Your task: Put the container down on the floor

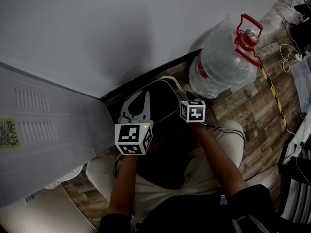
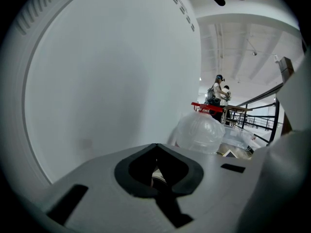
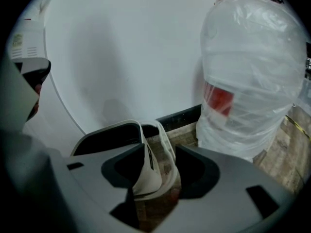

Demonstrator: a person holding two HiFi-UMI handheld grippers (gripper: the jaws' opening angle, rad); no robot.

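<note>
Though arms half-hide the container, right gripper gapes wide; left gripper seemingly pinches its rim.

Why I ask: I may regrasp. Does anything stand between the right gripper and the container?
Nothing visible does: the container has its white rim between the open jaws of the right gripper. The wrapped water jug stands aside.

Head view: container mostly hidden behind left gripper and right gripper. Jug top cut off in right gripper view. I can't read yellow label. Pale sliver behind left jaws: can't identify.
</note>
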